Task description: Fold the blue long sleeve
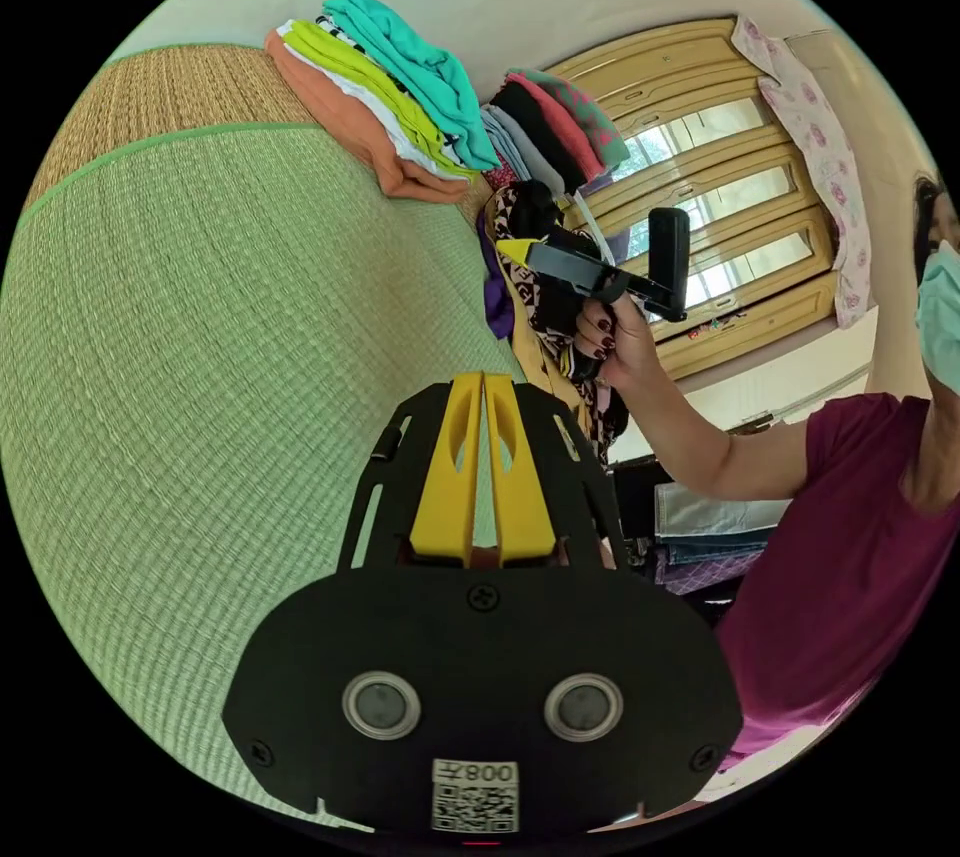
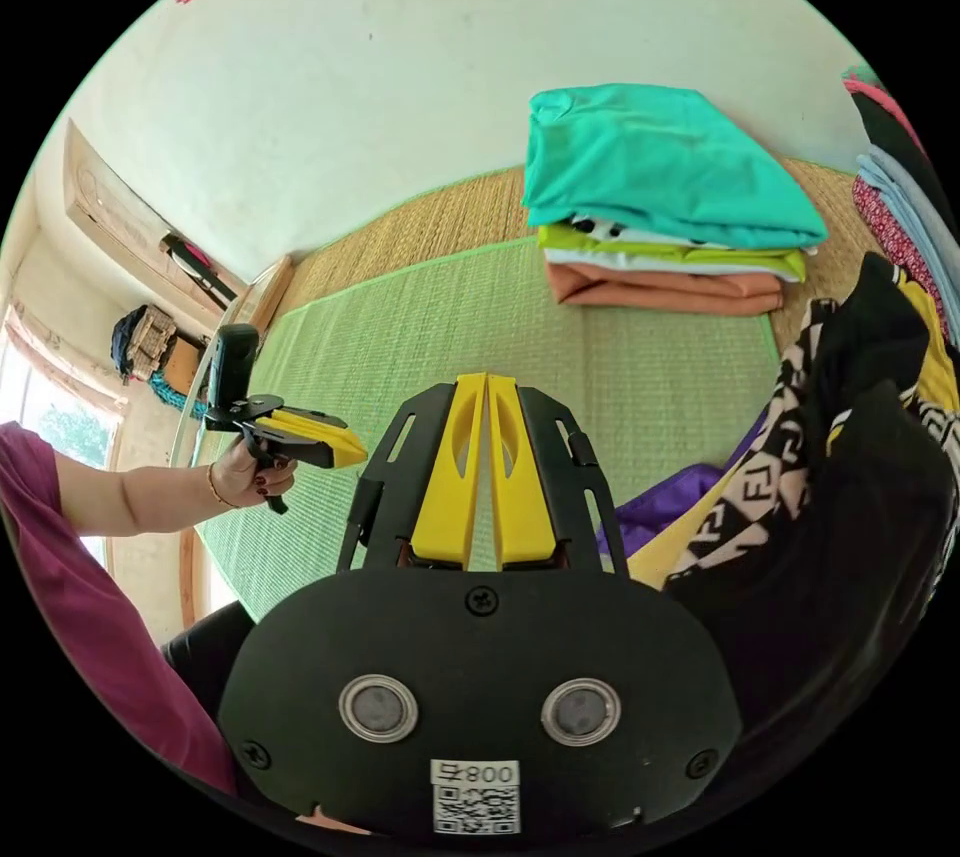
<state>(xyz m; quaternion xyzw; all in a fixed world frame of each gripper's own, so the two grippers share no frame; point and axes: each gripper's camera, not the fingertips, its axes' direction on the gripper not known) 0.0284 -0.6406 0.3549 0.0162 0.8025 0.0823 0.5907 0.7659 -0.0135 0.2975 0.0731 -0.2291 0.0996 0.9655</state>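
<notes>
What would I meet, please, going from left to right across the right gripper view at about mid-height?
Person's sleeve → hand holding the left gripper → right gripper over the green mat → purple cloth → black patterned garment.

Daylight lit the room evenly and both views were bright. In the left gripper view the light came through the window [image 1: 720, 197], whose panes were blown out to near white between the wooden slats. In the right gripper view another window [image 2: 60, 417] glared at the left edge. Shadows stayed soft; the woven mat [image 1: 220, 367] showed its weave crisply and without glare. Fisheye distortion bent the mat's edges and the wall [image 2: 400, 67] into curves, and each picture ended in a black circular surround. Things squeezed at the rim looked slightly soft.
</notes>
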